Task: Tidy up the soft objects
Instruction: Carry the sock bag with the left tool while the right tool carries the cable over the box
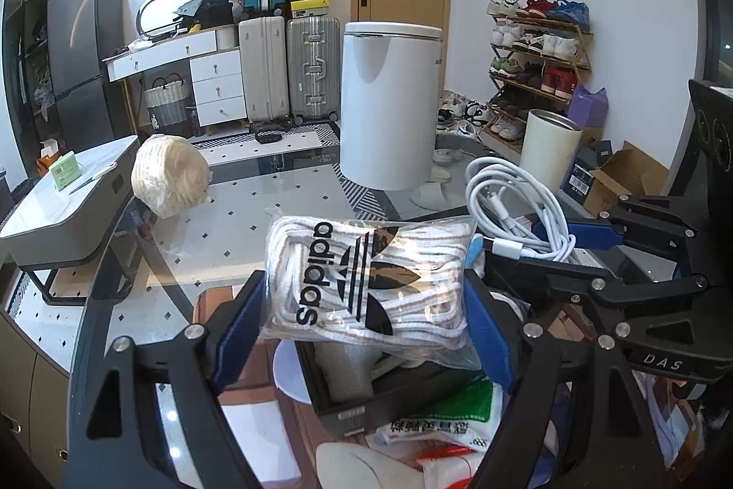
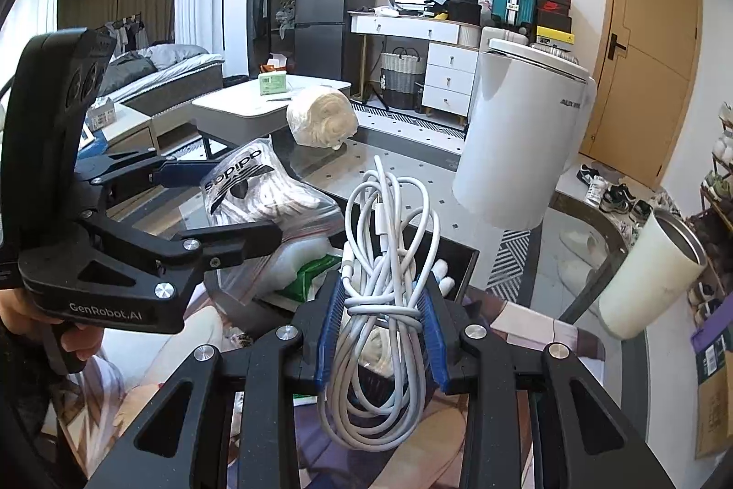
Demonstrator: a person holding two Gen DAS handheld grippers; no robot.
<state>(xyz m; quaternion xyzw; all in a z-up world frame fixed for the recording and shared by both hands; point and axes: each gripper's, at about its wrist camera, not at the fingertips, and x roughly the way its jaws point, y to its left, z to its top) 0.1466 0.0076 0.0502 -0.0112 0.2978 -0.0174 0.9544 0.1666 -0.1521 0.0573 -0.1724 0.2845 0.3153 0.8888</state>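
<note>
**Grippers lifted, each carrying one soft item**

Laces fill the left gripper [image 1: 362,296]: a clear zip bag of white shoelaces [image 1: 366,278], printed with a black adidas logo, sits clamped between its blue pads, which press on the bag's two sides with the jaws fairly wide to take its bulk. The bag hangs above a dark open box [image 1: 366,392] that lies below the grippers, with a green-and-white packet [image 1: 458,406] and other pale items inside or beside it.

The right gripper [image 2: 382,328] has its jaws drawn narrow on a coiled white charging cable [image 2: 380,269]. The blue pads pinch the bundle near its middle; loops stand up above the pads and more hang below them. In the left wrist view the same cable [image 1: 513,200] shows to the right of the lace bag, near it but not touching, held up beside the bag.

In the right wrist view the left gripper [image 2: 220,205] appears at the left with the lace bag [image 2: 256,191] in its jaws, and a person's hand [image 2: 68,333] wraps its handle.

Beyond both items, a wrapped bundle of cream yarn [image 1: 169,177] rests on the glass table [image 1: 256,214]. A tall white bin [image 1: 389,104] stands behind the table, and a cream tumbler [image 1: 549,150] stands further right, well apart from the yarn.
</note>
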